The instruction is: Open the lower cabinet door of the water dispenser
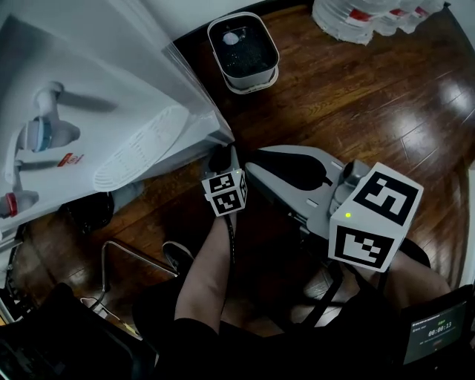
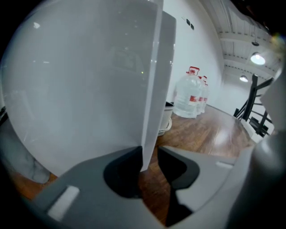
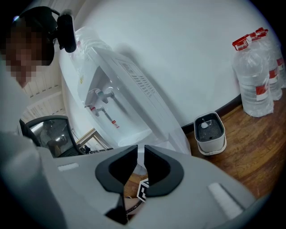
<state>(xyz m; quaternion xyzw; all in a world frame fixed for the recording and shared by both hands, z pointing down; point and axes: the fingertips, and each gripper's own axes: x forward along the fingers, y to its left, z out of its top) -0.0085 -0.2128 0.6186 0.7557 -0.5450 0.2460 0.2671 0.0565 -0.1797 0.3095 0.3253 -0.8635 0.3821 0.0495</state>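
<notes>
While the water dispenser (image 1: 111, 96) stands ahead of both tongs, the thin edge of its lower door (image 2: 152, 103) sits between the parted jaws of your left tongs (image 2: 149, 155), not clamped, and your right tongs (image 3: 140, 154) hang empty, jaws a slit apart.

Head view: mounted overhead, facing steeply down on the water dispenser (image 1: 111, 111) and wooden floor (image 1: 356, 111); left gripper view: low, almost against the cabinet door (image 2: 149, 112), facing along the floor; right gripper view: farther back, facing the dispenser's front; all three share the white bin (image 1: 243, 50) and water bottles (image 1: 371, 18).
</notes>
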